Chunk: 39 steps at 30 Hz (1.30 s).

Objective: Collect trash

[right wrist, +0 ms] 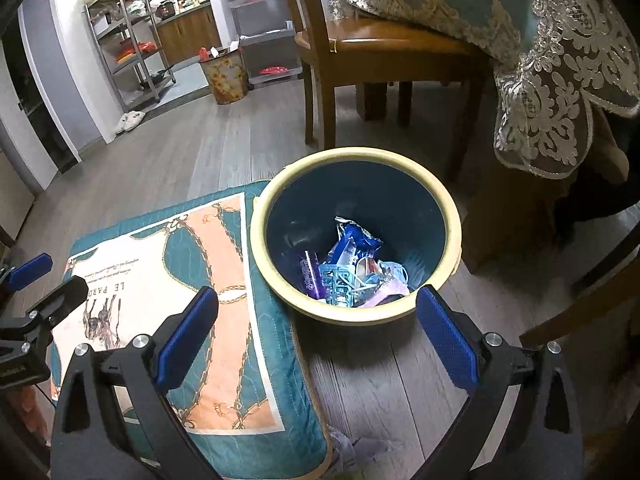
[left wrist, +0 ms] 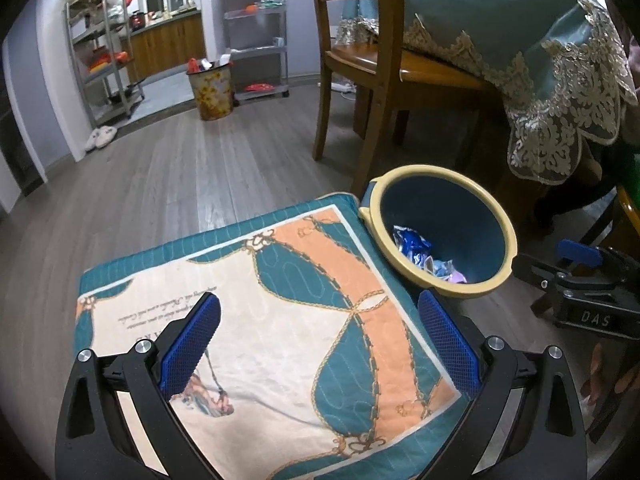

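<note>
Both the left gripper [left wrist: 320, 340] and right gripper [right wrist: 318, 336] hover with fingers wide apart and empty near the yellow-rimmed blue plastic bin [right wrist: 452, 216] holding wrappers [right wrist: 352, 260], so collecting looks nearly finished, and next comes seeking the crumpled scrap [right wrist: 360, 450] on the floor near the patterned teal cushion [right wrist: 200, 280].

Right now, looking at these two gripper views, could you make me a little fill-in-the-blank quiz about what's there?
1. The blue bin with the cream rim stands on the wooden ____.
2. Both the left gripper and the right gripper have their fingers ____, holding nothing.
3. The wrappers lie ____ the bin.
4. The patterned cushion lies right ____ the bin.

Missing words: floor; open; inside; beside
</note>
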### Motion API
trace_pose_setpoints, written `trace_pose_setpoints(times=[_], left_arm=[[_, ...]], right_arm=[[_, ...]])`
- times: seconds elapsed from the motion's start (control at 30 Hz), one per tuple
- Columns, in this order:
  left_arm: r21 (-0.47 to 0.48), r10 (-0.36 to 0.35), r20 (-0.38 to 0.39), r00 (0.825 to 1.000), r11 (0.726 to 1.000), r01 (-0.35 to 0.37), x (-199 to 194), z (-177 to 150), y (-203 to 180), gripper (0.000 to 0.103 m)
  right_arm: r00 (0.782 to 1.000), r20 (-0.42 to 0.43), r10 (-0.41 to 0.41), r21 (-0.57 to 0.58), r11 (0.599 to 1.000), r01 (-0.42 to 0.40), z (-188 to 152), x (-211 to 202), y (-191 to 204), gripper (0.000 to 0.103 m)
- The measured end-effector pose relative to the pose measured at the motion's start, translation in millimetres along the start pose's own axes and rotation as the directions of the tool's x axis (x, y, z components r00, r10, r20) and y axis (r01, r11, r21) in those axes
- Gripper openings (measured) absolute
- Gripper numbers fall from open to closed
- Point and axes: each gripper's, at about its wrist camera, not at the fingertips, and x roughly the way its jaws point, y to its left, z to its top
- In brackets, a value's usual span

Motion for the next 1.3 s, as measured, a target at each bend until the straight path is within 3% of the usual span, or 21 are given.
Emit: trace_pose_setpoints(times=[1.3], left_arm=[[0.016, 0.018, 0.015, 1.000, 1.000, -0.018, -3.0, -1.0, 3.8, 0.098]], right_arm=[[1.000, -0.012, -0.006, 0.003, 1.000, 0.006, -0.9, 1.8, -1.8, 0.097]])
